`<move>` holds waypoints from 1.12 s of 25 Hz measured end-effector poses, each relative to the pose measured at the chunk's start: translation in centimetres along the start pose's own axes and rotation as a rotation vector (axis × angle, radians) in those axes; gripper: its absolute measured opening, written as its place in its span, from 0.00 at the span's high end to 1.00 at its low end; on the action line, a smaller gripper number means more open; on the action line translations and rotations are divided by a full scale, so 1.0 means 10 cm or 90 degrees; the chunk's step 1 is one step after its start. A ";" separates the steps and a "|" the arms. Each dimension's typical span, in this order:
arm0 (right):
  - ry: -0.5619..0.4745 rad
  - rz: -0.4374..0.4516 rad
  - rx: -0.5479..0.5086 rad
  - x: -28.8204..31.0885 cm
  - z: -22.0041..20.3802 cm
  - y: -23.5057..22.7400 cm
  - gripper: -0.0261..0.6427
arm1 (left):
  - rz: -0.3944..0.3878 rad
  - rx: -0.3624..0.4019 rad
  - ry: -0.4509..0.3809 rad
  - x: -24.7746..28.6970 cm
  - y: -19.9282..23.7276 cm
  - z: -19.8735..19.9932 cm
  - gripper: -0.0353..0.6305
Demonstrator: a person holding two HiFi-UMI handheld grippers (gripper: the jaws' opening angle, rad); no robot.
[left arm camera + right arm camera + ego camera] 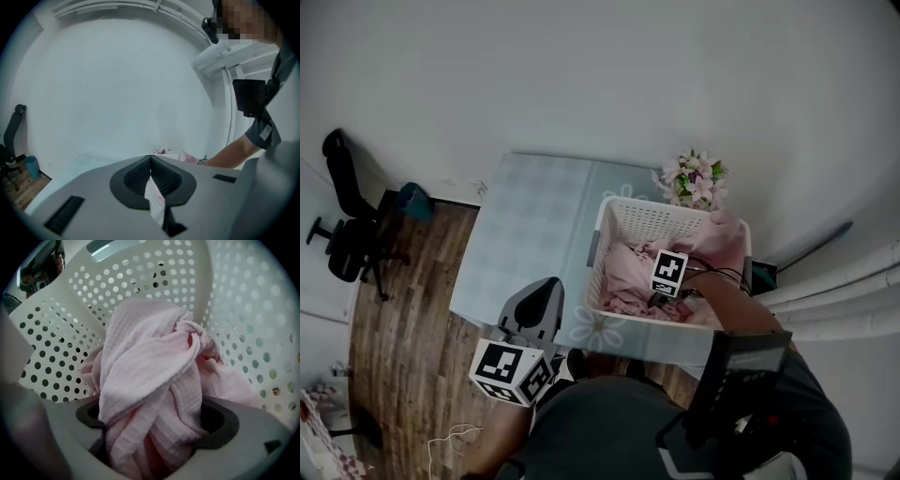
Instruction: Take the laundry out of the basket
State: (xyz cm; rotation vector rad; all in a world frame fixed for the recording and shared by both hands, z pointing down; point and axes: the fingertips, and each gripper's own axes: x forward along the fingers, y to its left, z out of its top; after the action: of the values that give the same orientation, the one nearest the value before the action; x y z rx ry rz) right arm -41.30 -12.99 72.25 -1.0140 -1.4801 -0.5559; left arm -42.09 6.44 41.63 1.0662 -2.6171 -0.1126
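A white perforated laundry basket (623,217) stands on the pale table (530,225). It holds pink ribbed laundry (628,272), and more pink cloth hangs over its far right corner. My right gripper (658,296) is down inside the basket, shut on a thick bunch of that pink cloth (150,380). The cloth rises twisted out of the jaws, hiding the fingertips of the right gripper (152,432), with the basket wall (61,333) close behind. My left gripper (538,302) hovers shut at the table's near edge, left of the basket. The left gripper (151,165) has pads pressed together.
A pot of pink flowers (695,178) stands at the table's far right corner behind the basket. An office chair (349,234) and a teal bin (414,200) are on the wooden floor (412,319) to the left. White walls close in behind.
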 end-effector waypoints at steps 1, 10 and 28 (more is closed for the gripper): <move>0.007 -0.002 -0.001 0.00 0.00 -0.01 0.16 | 0.003 -0.001 0.001 -0.01 0.01 -0.01 0.93; 0.002 -0.009 0.028 0.00 0.07 0.13 0.39 | 0.009 -0.003 -0.008 -0.09 0.03 -0.01 0.93; -0.163 -0.093 0.082 -0.47 0.29 0.16 0.60 | -0.004 0.006 -0.034 -0.20 0.05 0.14 0.93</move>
State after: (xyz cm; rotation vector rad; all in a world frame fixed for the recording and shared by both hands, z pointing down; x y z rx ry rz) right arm -41.86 -11.12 66.85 -0.9054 -1.8042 -0.4389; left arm -41.49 8.13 39.90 1.0900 -2.6637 -0.1321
